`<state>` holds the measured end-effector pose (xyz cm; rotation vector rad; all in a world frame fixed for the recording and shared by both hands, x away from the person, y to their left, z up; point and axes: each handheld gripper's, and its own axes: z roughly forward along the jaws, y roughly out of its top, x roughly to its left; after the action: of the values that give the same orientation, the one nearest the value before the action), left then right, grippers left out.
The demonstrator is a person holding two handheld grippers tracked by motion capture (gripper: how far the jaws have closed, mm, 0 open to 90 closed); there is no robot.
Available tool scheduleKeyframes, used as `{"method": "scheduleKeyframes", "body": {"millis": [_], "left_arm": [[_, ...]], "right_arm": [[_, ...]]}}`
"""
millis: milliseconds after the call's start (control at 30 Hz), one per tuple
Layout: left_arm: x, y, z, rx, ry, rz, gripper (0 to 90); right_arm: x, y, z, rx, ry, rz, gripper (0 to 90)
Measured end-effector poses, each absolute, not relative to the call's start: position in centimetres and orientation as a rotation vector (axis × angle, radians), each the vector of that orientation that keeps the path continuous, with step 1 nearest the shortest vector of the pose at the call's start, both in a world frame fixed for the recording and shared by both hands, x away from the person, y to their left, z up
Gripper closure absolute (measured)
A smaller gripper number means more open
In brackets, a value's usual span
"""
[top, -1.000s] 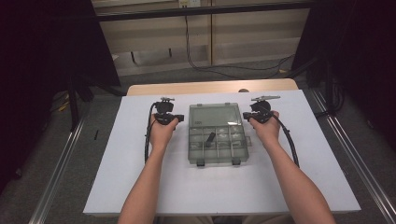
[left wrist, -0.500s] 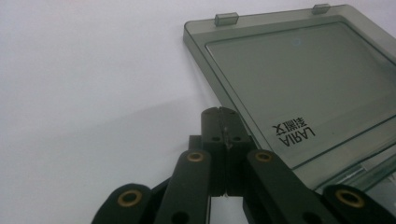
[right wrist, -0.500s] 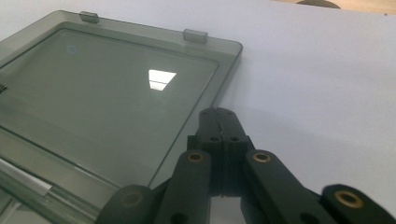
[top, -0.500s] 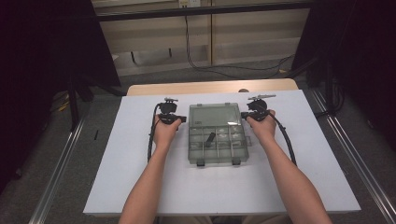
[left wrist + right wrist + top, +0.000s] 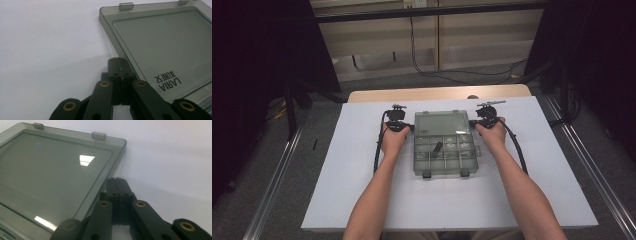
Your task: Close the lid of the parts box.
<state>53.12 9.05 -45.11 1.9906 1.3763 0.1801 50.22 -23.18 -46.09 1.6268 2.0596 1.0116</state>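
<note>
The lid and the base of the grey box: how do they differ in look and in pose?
The lid lies open flat on the far side, while the base lies nearer the person. The lid is one smooth panel with a printed label, while the base is split into compartments, one holding a small dark item. The left gripper and right gripper, both shut, sit at the lid's two sides, not at the base. Both parts are smoky see-through plastic.
</note>
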Motion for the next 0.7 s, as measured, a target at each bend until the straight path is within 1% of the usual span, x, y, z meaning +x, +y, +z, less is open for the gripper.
{"method": "scheduleKeyframes", "body": {"millis": [300,467,700], "left_arm": [[53.3,8.69,-44.96,1.973,1.43,0.173,90.0],[53.51,8.39,-44.92,1.974,1.443,0.203,90.0],[53.89,8.36,-44.98,1.948,1.474,0.184,90.0]], "right_arm": [[50.28,-23.18,-46.09,1.656,2.048,1.016,90.0],[50.34,-23.36,-46.12,1.67,2.049,1.029,90.0],[50.5,-23.59,-46.2,1.687,2.045,1.059,90.0]]}}
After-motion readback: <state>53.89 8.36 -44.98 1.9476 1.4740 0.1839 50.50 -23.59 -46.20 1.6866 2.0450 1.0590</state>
